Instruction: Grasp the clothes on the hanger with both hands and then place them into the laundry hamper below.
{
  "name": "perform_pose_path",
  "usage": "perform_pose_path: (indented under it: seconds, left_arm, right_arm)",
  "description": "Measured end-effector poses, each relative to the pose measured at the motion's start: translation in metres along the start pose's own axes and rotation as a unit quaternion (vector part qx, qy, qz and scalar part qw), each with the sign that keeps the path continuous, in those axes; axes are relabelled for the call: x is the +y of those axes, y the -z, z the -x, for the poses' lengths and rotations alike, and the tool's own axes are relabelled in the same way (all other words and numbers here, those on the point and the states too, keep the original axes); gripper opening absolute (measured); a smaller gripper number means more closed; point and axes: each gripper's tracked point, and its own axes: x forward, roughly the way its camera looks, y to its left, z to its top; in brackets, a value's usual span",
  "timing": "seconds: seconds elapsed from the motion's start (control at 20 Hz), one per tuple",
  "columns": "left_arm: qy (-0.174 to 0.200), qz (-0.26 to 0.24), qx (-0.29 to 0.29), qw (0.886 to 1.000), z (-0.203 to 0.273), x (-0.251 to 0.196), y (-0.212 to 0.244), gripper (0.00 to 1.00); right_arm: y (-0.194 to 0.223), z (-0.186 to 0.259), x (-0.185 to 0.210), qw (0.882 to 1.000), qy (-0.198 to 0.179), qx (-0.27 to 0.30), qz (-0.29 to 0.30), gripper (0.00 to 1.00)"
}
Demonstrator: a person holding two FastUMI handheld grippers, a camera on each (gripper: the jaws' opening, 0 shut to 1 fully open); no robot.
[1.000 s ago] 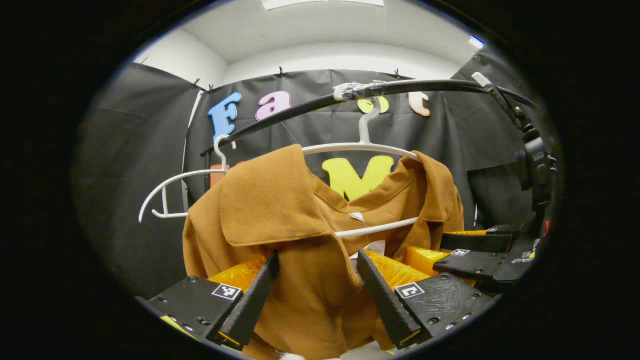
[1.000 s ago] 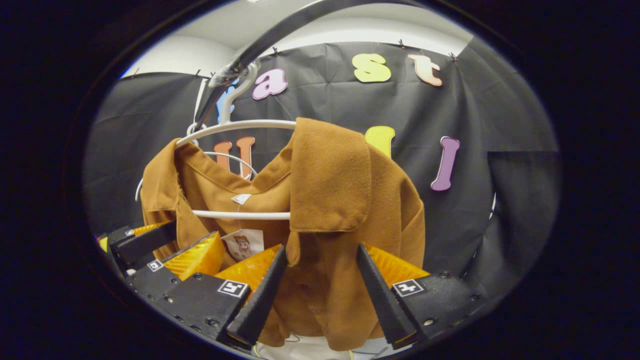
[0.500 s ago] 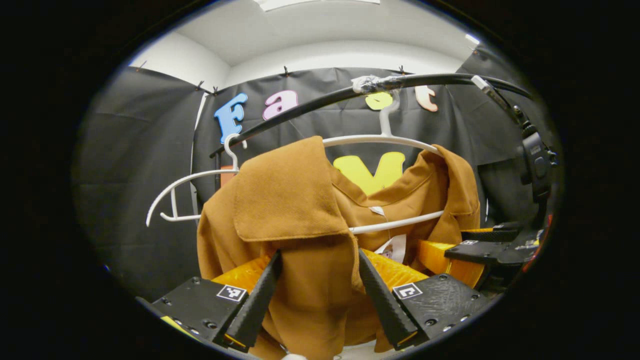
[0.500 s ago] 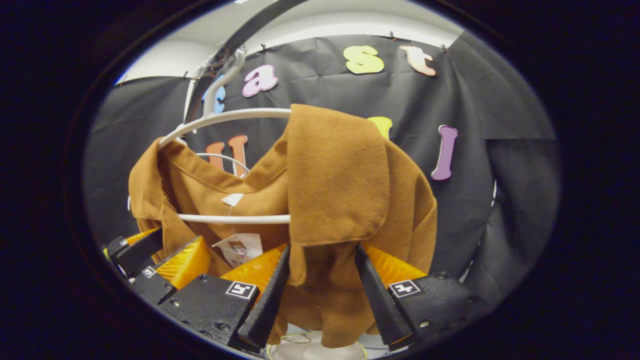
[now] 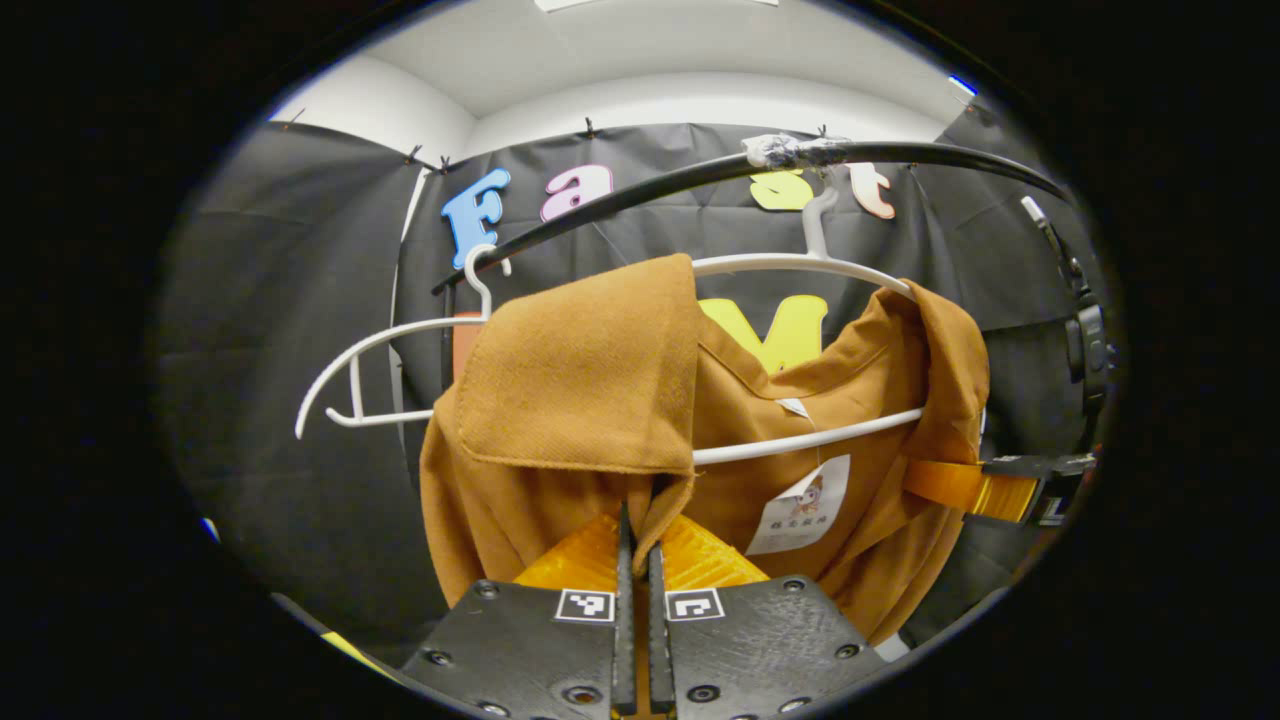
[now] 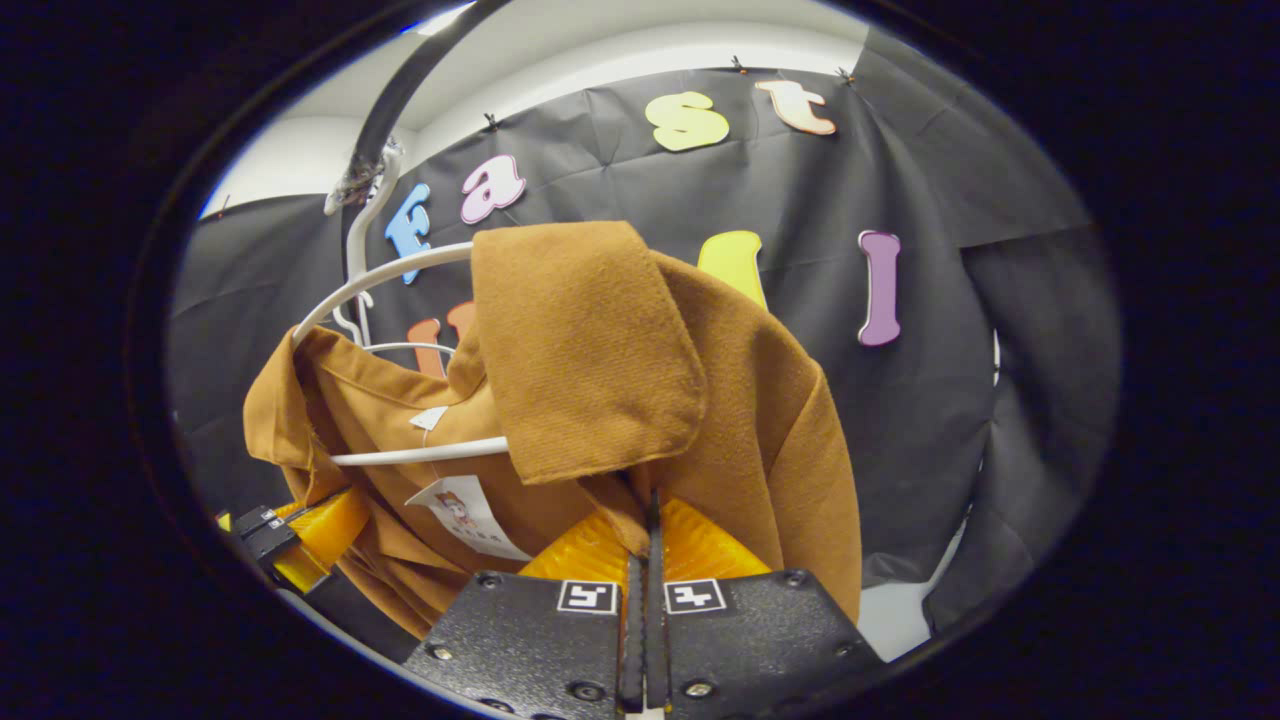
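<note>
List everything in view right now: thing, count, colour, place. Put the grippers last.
Brown collared cloth jacket: one, brown, draped on the nearer white hanger, both front edges pinched.
White plastic hanger carrying the jacket: one, white, hooked on the rail at the taped spot.
Bare white plastic hanger: one, white, on the rail beyond the jacket in the left gripper view.
Black metal clothes rail: one, black, arching overhead, wrapped with a patch of tape.
Paper tag: one, white with a picture, hanging inside the jacket's collar.
Black cloth wall: black, behind everything.
Left gripper: one, shut on the jacket's front edge below the collar.
Right gripper: one, shut on the other front edge.
</note>
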Motion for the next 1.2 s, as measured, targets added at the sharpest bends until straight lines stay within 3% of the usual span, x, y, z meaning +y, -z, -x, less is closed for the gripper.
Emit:
perform_pose_path:
  seconds: [0.1, 0.15, 0.3, 0.45, 0.5, 0.65, 0.7, 0.95, 1.0, 1.05, 1.15, 1.2]
  left_arm:
    - [0.005, 0.001, 0.004, 1.0, 0.002, 0.0, 0.002, 0.07]
    - [0.008, -0.003, 0.005, 1.0, 0.004, 0.0, 0.001, 0.0]
    - [0.004, -0.017, 0.004, 1.0, 0.008, 0.004, 0.001, 0.0]
    - [-0.007, -0.015, 0.0, 1.0, 0.012, 0.015, -0.005, 0.05]
    - [-0.01, -0.015, -0.005, 1.0, 0.013, 0.02, -0.009, 0.0]
    - [-0.017, -0.008, -0.012, 1.0, 0.02, 0.034, -0.017, 0.0]
    - [-0.019, -0.005, -0.015, 1.0, 0.021, 0.037, -0.021, 0.05]
    - [-0.046, 0.007, -0.052, 0.998, 0.03, 0.065, -0.05, 0.0]
    - [-0.049, 0.012, -0.058, 0.997, 0.03, 0.07, -0.056, 0.05]
    - [-0.05, 0.018, -0.064, 0.997, 0.031, 0.074, -0.062, 0.0]
    - [-0.055, 0.025, -0.074, 0.995, 0.032, 0.086, -0.071, 0.0]
    - [-0.06, 0.027, -0.078, 0.995, 0.032, 0.092, -0.075, 0.05]
  right_arm:
    - [0.001, 0.001, 0.001, 0.999, -0.035, 0.011, -0.004, 0.04]
    - [0.0, 0.001, -0.003, 0.999, -0.042, 0.013, -0.005, 0.04]
    - [-0.005, 0.006, -0.01, 0.998, -0.067, 0.014, -0.015, 0.04]
    - [-0.011, 0.015, 0.005, 0.991, -0.134, 0.009, -0.022, 0.04]
    - [-0.013, 0.023, 0.006, 0.987, -0.157, 0.008, -0.026, 0.05]
    - [-0.026, 0.042, 0.017, 0.973, -0.222, 0.0, -0.064, 0.04]
    - [-0.032, 0.043, 0.016, 0.97, -0.229, -0.005, -0.079, 0.04]
    - [-0.056, 0.055, 0.008, 0.952, -0.266, -0.027, -0.151, 0.04]
    - [-0.061, 0.056, 0.003, 0.949, -0.268, -0.034, -0.16, 0.04]
    - [-0.066, 0.055, -0.001, 0.947, -0.268, -0.041, -0.171, 0.04]
    - [-0.075, 0.056, -0.009, 0.944, -0.264, -0.052, -0.194, 0.04]
    - [-0.081, 0.055, -0.016, 0.943, -0.255, -0.062, -0.202, 0.04]
